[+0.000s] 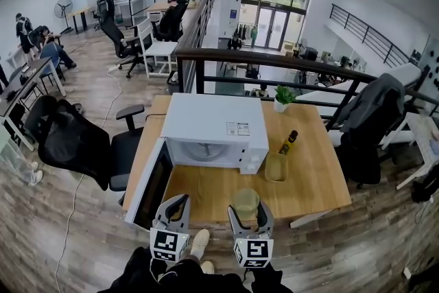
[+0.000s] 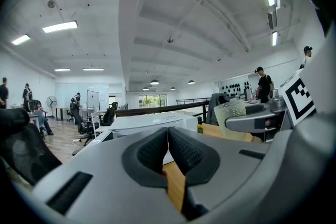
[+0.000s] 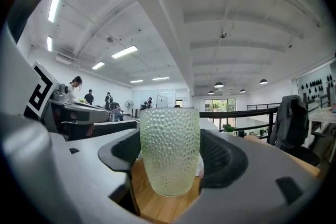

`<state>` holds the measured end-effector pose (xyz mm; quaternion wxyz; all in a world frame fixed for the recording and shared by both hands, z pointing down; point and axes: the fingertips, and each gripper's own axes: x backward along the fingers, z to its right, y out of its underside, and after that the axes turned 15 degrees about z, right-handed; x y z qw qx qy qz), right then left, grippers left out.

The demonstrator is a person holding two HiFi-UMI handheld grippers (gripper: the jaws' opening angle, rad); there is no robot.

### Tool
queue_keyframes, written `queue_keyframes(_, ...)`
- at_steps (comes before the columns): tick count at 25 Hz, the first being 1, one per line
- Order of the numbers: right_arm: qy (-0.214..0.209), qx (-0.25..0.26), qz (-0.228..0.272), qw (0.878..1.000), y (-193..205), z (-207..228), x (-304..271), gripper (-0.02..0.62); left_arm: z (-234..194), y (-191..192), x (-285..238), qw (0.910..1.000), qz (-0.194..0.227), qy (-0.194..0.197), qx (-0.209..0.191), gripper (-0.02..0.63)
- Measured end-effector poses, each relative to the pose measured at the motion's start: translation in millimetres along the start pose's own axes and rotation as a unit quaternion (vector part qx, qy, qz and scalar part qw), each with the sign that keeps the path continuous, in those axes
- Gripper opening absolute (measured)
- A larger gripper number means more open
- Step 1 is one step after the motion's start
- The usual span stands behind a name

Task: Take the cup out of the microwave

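A knobbly clear green cup [image 3: 169,149] stands upright between the pads of my right gripper [image 3: 171,155], which is shut on it. In the head view the cup [image 1: 245,203] and right gripper [image 1: 249,215] are over the front part of the wooden table [image 1: 309,178], in front of the white microwave [image 1: 216,128]. The microwave's door [image 1: 152,189] hangs open to the left. My left gripper [image 1: 172,211] is beside the door's near end, its pads [image 2: 184,152] together with nothing between them. From the left gripper view the cup [image 2: 231,119] shows to the right.
A second pale green cup [image 1: 276,167] stands right of the microwave, with a dark bottle [image 1: 288,142] behind it and a potted plant [image 1: 282,98] at the table's back edge. A black office chair [image 1: 75,141] stands left of the table, a railing [image 1: 274,65] behind it.
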<state>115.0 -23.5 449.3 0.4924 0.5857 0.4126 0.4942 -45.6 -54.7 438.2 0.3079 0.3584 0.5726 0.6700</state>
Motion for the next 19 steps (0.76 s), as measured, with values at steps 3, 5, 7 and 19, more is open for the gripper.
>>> queue_keyframes(3, 0.001, -0.001, 0.002, 1.000, -1.9, -0.1, 2.3, 0.364, 0.9, -3.2, 1.2, 1.0000, 0.002, 0.000, -0.001, 0.025)
queue_keyframes(5, 0.001, -0.002, 0.004, 1.000, -3.2, 0.8, 3.3, 0.364, 1.5, -3.5, 1.3, 1.0000, 0.003, 0.000, -0.002, 0.025)
queue_keyframes(7, 0.000, -0.002, 0.005, 1.000, -4.0, 2.4, 2.7, 0.364, 2.7, -2.4, -0.2, 1.0000, 0.001, 0.000, 0.000, 0.025)
queue_keyframes(19, -0.002, -0.002, 0.004, 1.000, -1.3, 4.7, 3.2, 0.364, 7.4, -1.4, -3.8, 1.0000, 0.000, 0.002, 0.003, 0.025)
